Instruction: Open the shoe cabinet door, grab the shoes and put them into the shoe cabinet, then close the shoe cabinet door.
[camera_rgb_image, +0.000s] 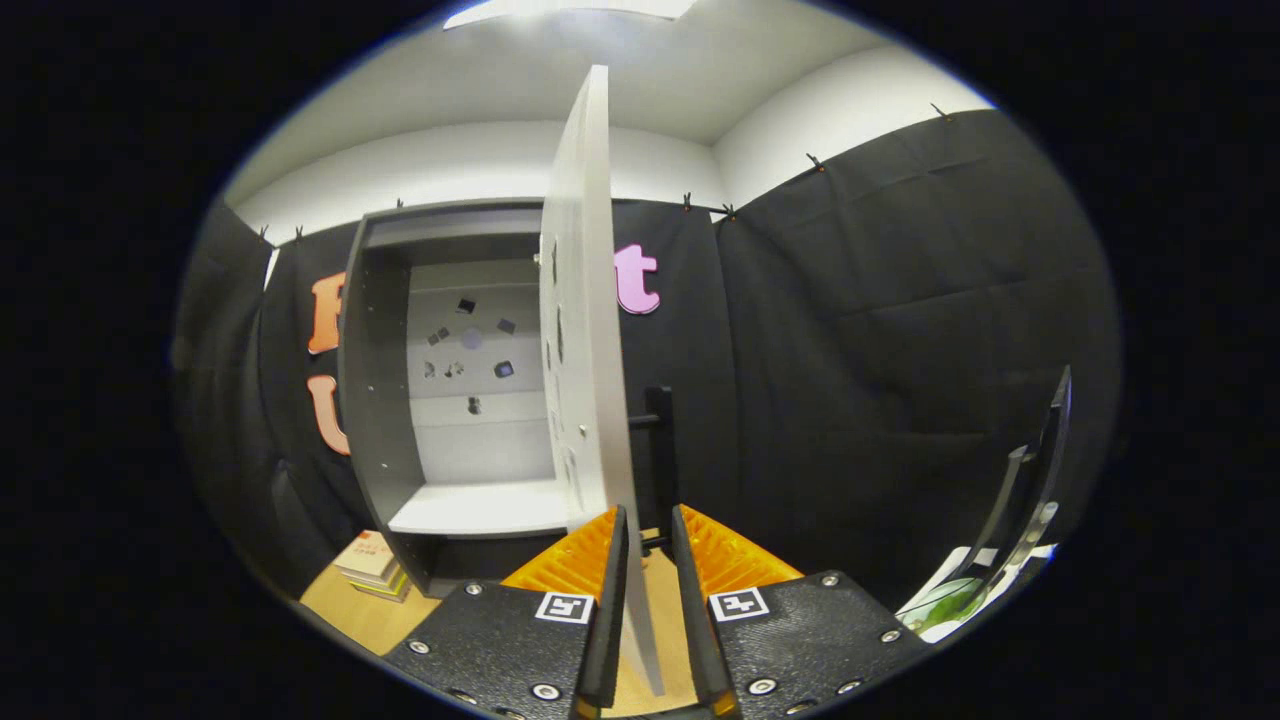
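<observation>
The shoe cabinet (375, 400) stands open against the booth wall, and the step in hand reads as the door-opening one: the cabinet door (590, 330) is swung out edge-on toward the camera, to the right of the cabinet's mouth. Its lower edge runs down between the gripper (648, 535) fingers; the gap between them is narrow, the left finger lies against the door, but a sliver shows at the right finger, so I cannot tell if both press on it. Inside the cabinet, a pale shelf (480, 510) sits bare, and small dark patches mark the back panel; no shoes lie within. The shoes I cannot pick out near the cabinet either. Below the cabinet's left corner a stack of books (372, 565) rests on the wooden floor. By my judgement the next move calls for letting go of the door once it stands wide enough, then turning to find the shoes
</observation>
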